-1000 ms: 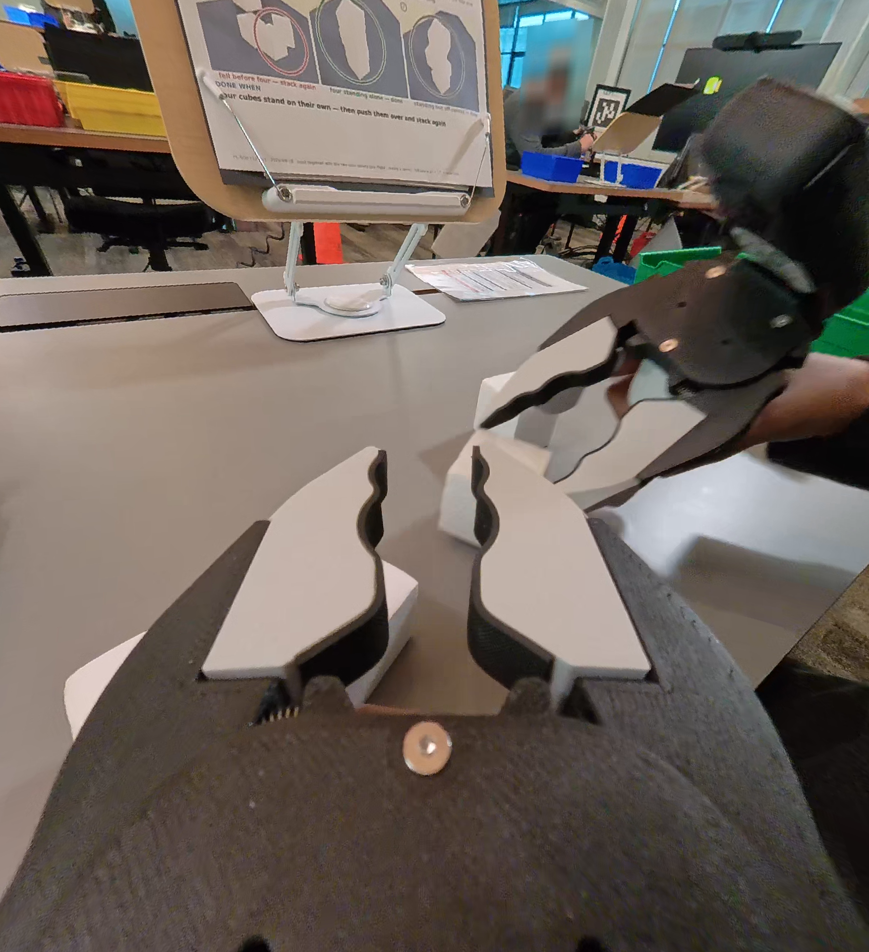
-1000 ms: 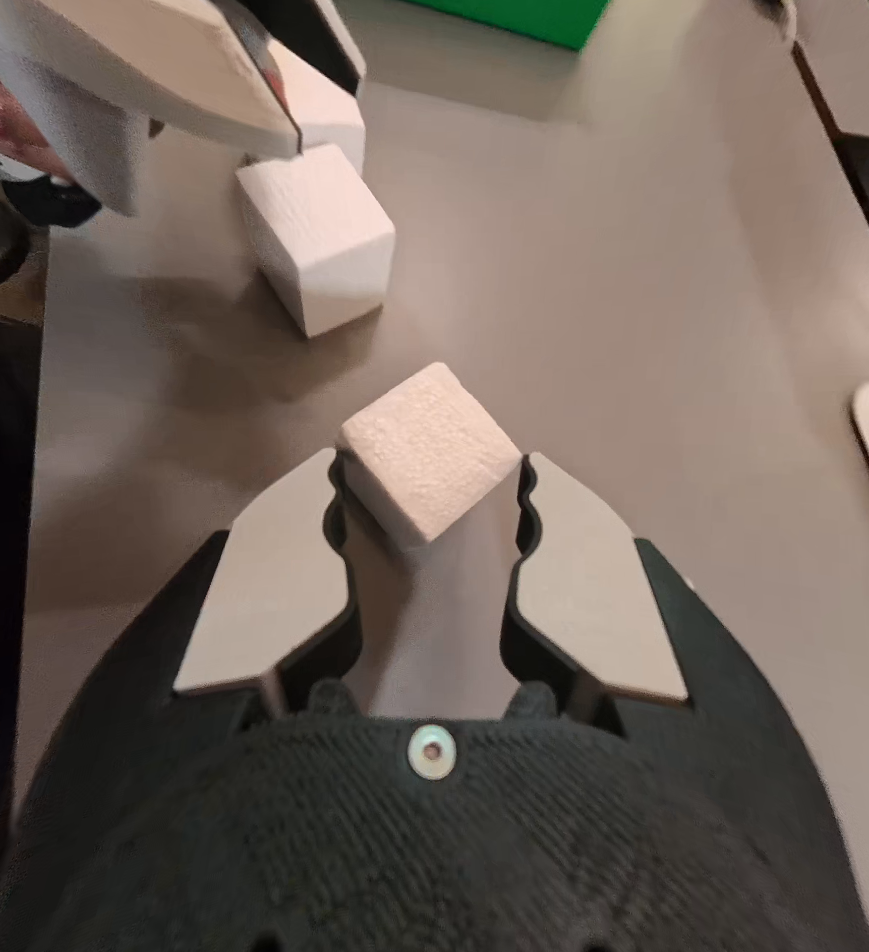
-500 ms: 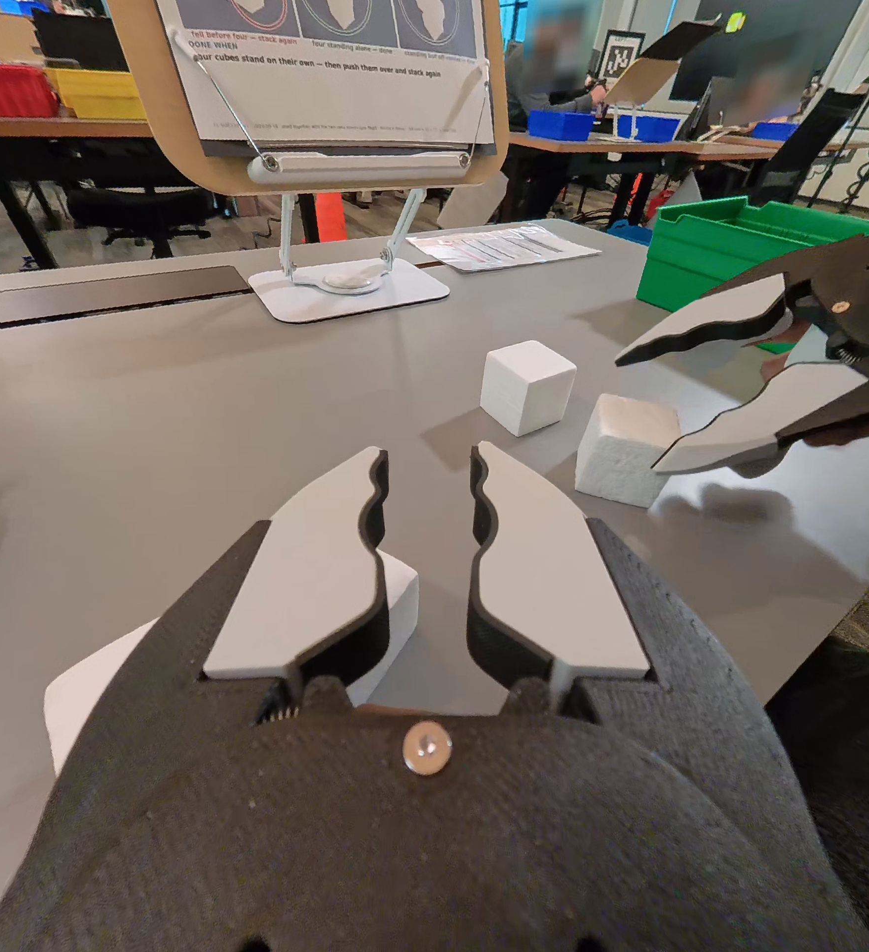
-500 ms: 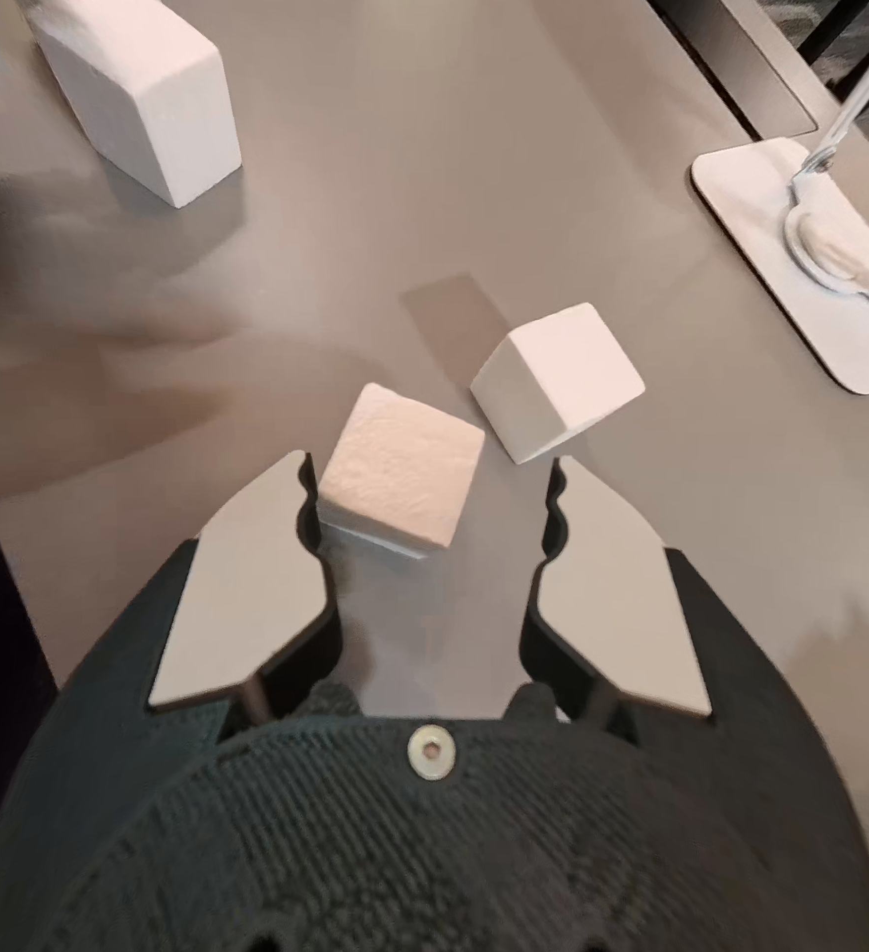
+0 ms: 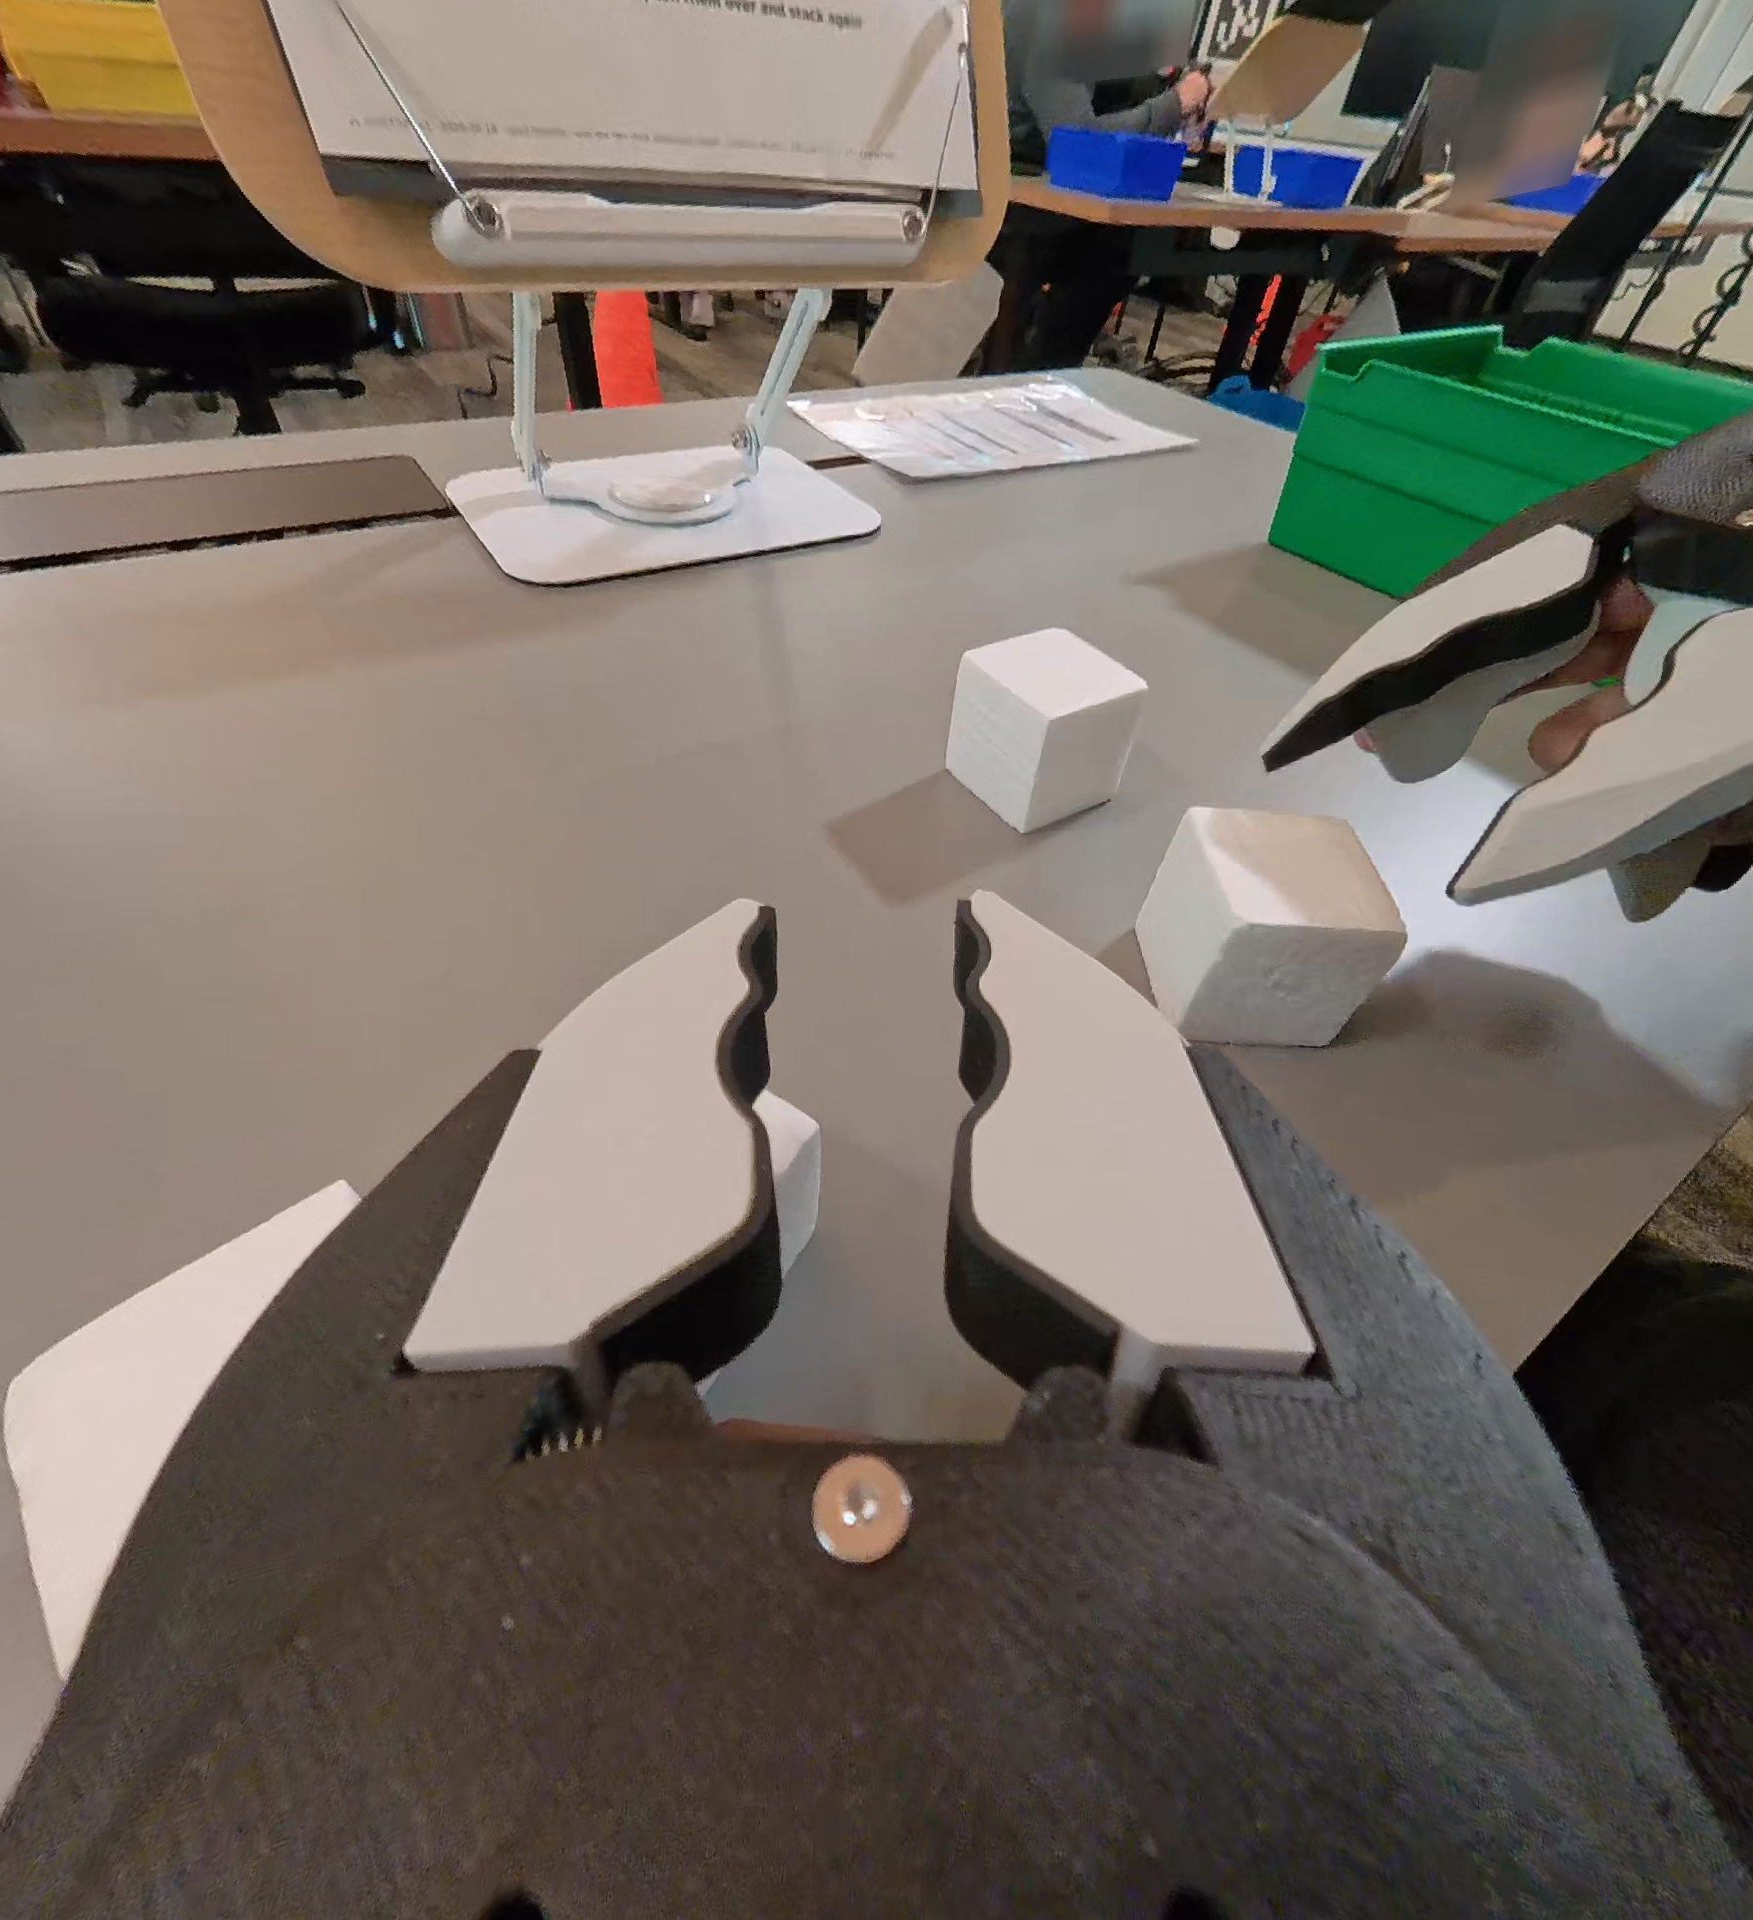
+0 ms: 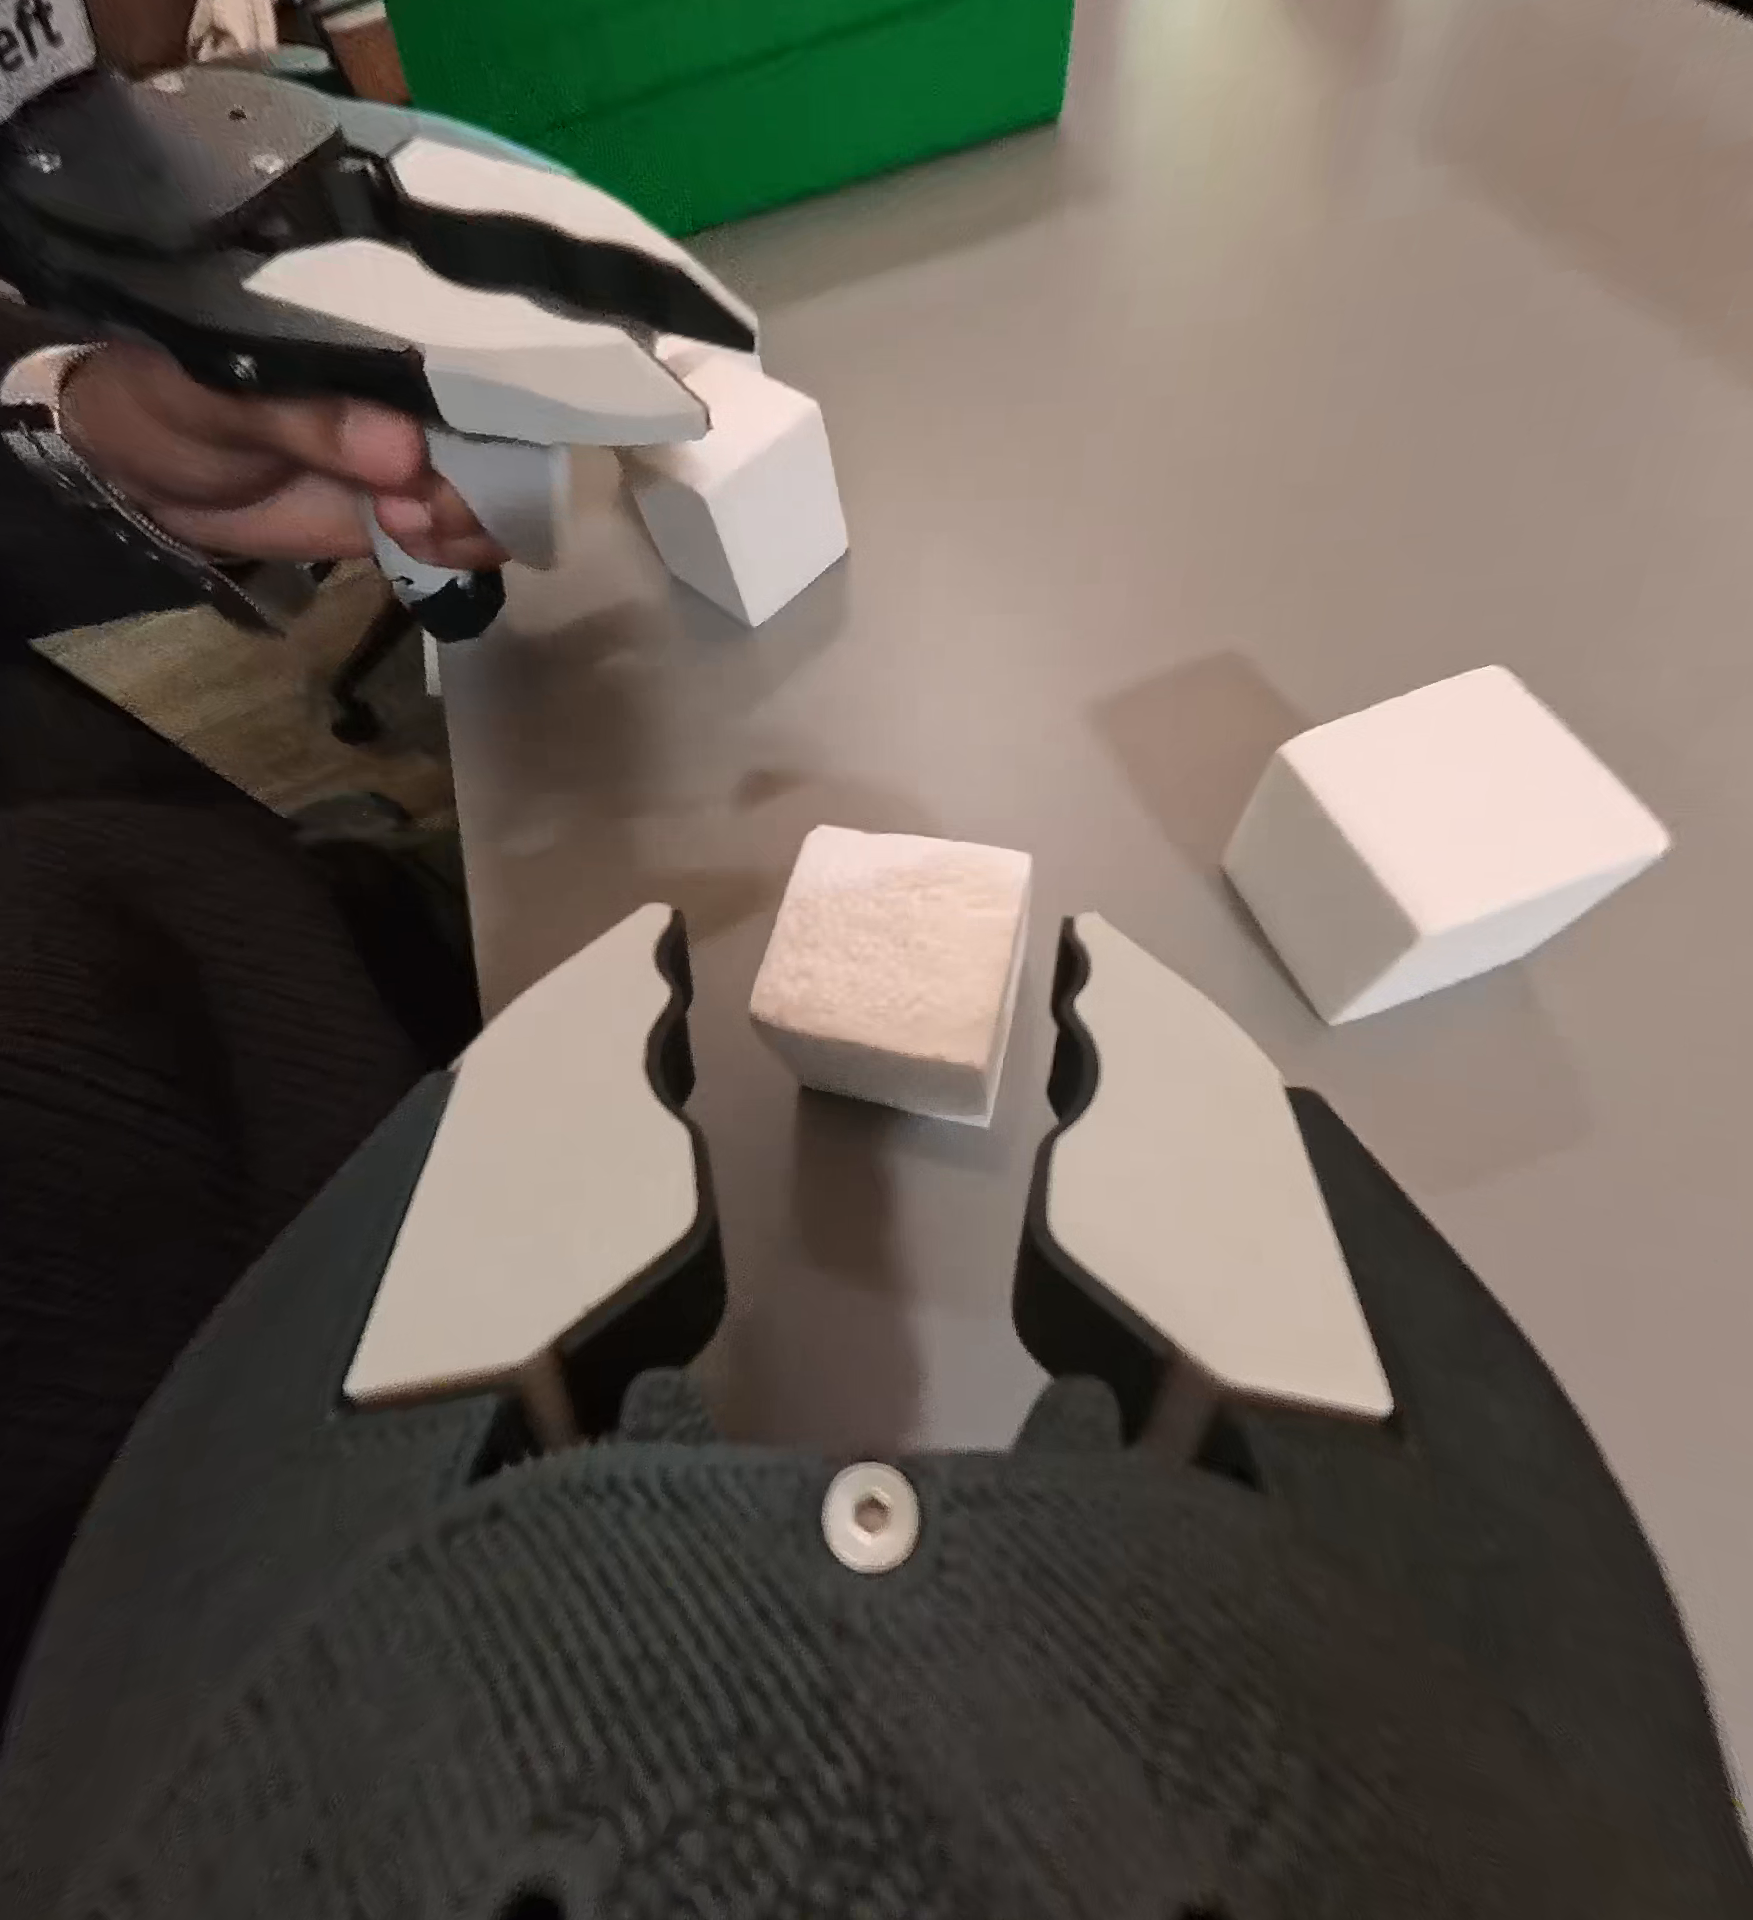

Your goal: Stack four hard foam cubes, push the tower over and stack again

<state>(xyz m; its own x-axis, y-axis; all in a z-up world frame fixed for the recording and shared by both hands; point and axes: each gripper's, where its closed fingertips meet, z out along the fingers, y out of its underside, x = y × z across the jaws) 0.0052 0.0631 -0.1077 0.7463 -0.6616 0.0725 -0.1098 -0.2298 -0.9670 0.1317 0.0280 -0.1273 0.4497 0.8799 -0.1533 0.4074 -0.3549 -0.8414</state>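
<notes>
My left gripper (image 5: 864,920) is open and empty, low over the grey table (image 5: 436,831). A white cube (image 5: 791,1169) lies under its left finger, mostly hidden. A smooth white cube (image 5: 1043,727) and a rough foam cube (image 5: 1267,925) stand ahead to the right. My right gripper (image 6: 869,925) is open, and the foam cube (image 6: 893,966) stands on the table in line with its gap, untouched. The smooth cube (image 6: 1443,852) is to its right. The left gripper (image 6: 726,379) shows over the third cube (image 6: 747,509). The right gripper (image 5: 1360,831) hovers beside the foam cube.
A green bin (image 5: 1474,457) stands at the table's far right and also shows in the right wrist view (image 6: 726,94). A document stand (image 5: 664,509) and a laminated sheet (image 5: 986,426) are at the back. The table edge (image 5: 1630,1174) runs close by the foam cube. The smooth white cube (image 5: 1043,727) is closer to my right gripper, around 7 cm from its tips; the left tips are 15 cm off.
My right gripper, shut on the foam cube a second ago, has opened and left it standing on the table, then swung round. My left gripper has stayed open and nearly still.
</notes>
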